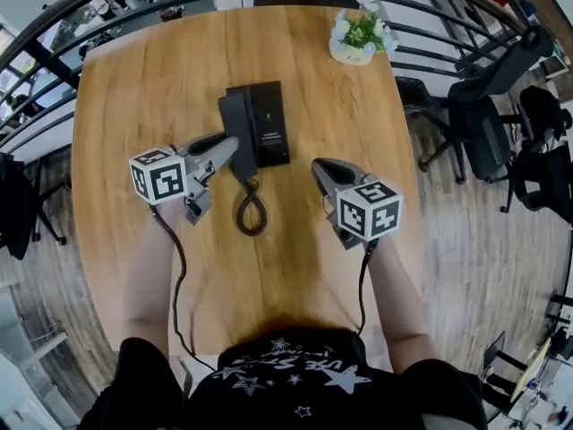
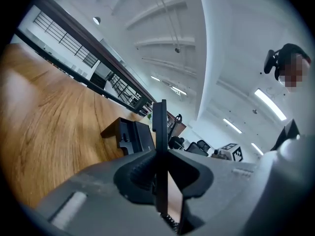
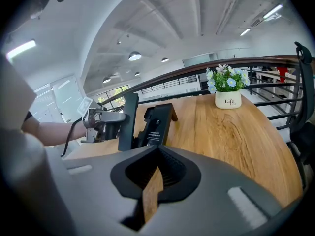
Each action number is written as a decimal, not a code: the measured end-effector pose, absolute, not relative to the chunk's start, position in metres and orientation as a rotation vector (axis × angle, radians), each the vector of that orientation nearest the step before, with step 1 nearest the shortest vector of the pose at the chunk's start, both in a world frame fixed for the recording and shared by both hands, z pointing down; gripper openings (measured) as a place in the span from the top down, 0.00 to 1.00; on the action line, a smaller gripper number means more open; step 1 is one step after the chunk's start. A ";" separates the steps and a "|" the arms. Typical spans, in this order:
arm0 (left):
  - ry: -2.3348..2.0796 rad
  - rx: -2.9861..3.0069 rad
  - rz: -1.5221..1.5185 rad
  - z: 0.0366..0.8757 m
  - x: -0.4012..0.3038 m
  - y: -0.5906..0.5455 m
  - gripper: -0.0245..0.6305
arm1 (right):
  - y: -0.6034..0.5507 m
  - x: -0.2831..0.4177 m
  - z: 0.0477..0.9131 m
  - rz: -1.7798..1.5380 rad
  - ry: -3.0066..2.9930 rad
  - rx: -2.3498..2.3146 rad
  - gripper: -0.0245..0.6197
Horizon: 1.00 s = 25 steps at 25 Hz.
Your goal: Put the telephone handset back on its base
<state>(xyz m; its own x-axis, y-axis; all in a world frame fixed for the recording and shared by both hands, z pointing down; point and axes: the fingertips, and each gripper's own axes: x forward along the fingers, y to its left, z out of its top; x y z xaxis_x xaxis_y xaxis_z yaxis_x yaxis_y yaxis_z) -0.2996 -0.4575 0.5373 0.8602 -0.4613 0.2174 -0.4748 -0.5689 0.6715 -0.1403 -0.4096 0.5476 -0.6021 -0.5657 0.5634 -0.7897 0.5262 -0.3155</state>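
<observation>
On the wooden table (image 1: pixel 134 88) lay the telephone base (image 1: pixel 271 124). The handset (image 1: pixel 235 115) stood at the base's left edge, clamped between the left gripper's (image 1: pixel 226 147) half-open jaws. It likely needed tipping flat over the cradle. The right gripper (image 1: pixel 320 170), right of the base, was closed and empty. Only its view showed the handset upright.

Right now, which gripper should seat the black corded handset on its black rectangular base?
Left: the left gripper clamps the handset beside the base; the right gripper is shut, empty and farther off.
</observation>
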 end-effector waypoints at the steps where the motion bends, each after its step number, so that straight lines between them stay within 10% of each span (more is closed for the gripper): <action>1: -0.678 2.252 0.026 0.540 -0.301 -0.461 0.85 | -0.411 -0.141 0.550 0.784 -2.376 1.107 0.96; 25: -0.695 2.128 0.117 0.583 -0.296 -0.494 0.82 | -0.413 -0.138 0.578 0.890 -2.361 1.104 0.96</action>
